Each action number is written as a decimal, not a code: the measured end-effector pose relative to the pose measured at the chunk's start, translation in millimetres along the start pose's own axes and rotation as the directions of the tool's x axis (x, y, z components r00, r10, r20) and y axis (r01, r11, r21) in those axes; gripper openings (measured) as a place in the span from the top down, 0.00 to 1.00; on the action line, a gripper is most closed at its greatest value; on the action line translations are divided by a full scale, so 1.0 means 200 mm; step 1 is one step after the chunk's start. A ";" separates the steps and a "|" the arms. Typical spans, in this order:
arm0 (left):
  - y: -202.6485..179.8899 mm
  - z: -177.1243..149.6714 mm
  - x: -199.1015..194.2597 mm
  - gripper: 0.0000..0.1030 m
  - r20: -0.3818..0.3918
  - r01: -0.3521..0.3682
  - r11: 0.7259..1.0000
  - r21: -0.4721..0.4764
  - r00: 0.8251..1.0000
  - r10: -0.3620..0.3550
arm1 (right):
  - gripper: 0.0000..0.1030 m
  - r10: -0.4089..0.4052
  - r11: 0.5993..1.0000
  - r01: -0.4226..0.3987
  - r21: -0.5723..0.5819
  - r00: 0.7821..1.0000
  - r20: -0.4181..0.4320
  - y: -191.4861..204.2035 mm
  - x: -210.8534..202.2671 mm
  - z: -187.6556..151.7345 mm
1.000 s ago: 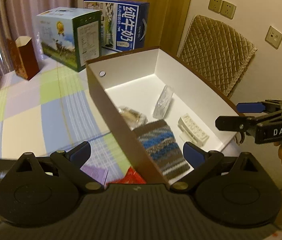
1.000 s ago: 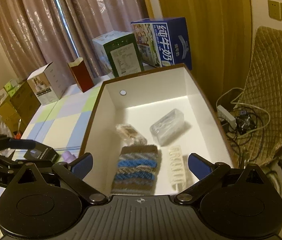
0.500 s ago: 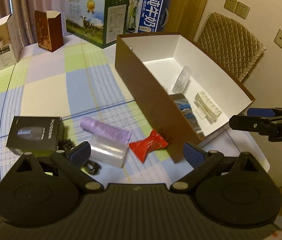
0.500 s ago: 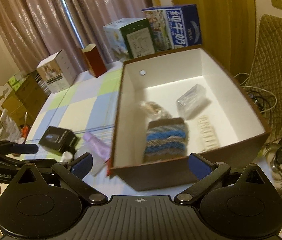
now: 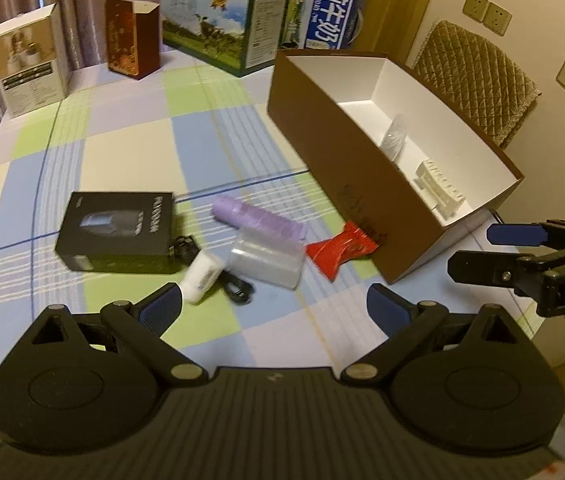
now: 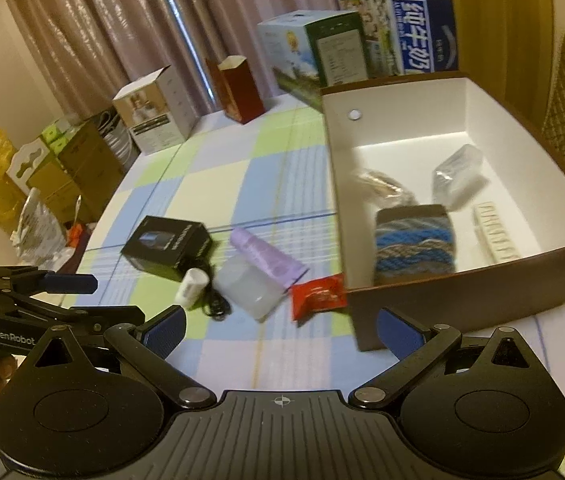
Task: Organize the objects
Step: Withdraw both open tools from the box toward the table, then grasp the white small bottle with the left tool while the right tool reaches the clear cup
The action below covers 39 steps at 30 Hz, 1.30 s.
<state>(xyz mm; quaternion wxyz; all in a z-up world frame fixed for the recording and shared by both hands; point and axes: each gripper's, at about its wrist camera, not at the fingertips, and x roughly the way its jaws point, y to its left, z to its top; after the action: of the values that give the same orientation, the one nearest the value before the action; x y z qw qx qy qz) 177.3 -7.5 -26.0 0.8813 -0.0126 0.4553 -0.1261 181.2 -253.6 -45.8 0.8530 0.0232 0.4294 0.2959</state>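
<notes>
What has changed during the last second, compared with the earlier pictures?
Both tools, left and right, drew back from the brown box, still open and empty, so the loose things beside it now show. The striped pouch and the other box contents stayed put.

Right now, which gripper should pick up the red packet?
Probably left. The left gripper hangs open facing the red packet; the right gripper, also open, sits nearer the box.
</notes>
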 end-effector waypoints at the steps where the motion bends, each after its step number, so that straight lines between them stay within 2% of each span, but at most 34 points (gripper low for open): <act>1: 0.02 -0.01 -0.01 0.05 -0.002 -0.003 1.000 -0.002 1.000 0.003 | 0.04 0.003 1.000 -0.003 -0.003 1.000 -0.002 0.02 0.01 -0.01; 10: 0.16 -0.10 -0.04 0.06 -0.004 -0.045 0.999 -0.020 0.999 0.045 | 0.04 0.010 1.000 -0.010 -0.020 1.000 -0.023 0.15 0.13 -0.07; 19: 0.23 -0.15 0.01 0.10 0.005 -0.078 0.997 0.000 0.997 0.078 | 0.04 -0.031 0.999 0.030 -0.025 0.999 -0.034 0.20 0.26 -0.10; 24: 0.25 -0.16 0.07 0.16 0.015 -0.078 0.997 0.028 0.997 0.077 | 0.14 -0.047 0.999 0.046 -0.024 0.998 -0.034 0.20 0.33 -0.10; 30: 0.26 -0.14 0.18 0.27 0.016 -0.061 0.996 0.069 0.998 0.060 | 0.33 -0.070 0.997 0.069 -0.020 0.997 -0.046 0.19 0.41 -0.10; 35: 0.25 -0.12 0.28 0.33 0.016 -0.071 0.987 0.147 0.997 0.069 | 0.48 -0.073 0.997 0.073 -0.017 0.996 -0.056 0.18 0.48 -0.09; 39: 0.26 -0.10 0.37 0.41 -0.003 -0.060 0.982 0.180 0.998 0.061 | 0.51 -0.076 0.997 0.076 -0.007 0.995 -0.065 0.17 0.52 -0.07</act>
<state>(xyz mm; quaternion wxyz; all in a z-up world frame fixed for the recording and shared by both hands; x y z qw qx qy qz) 213.8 26.4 -103.5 0.8802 0.0816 0.4460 -0.1399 201.7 -174.6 -118.6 0.8493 -0.0047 0.4568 0.2647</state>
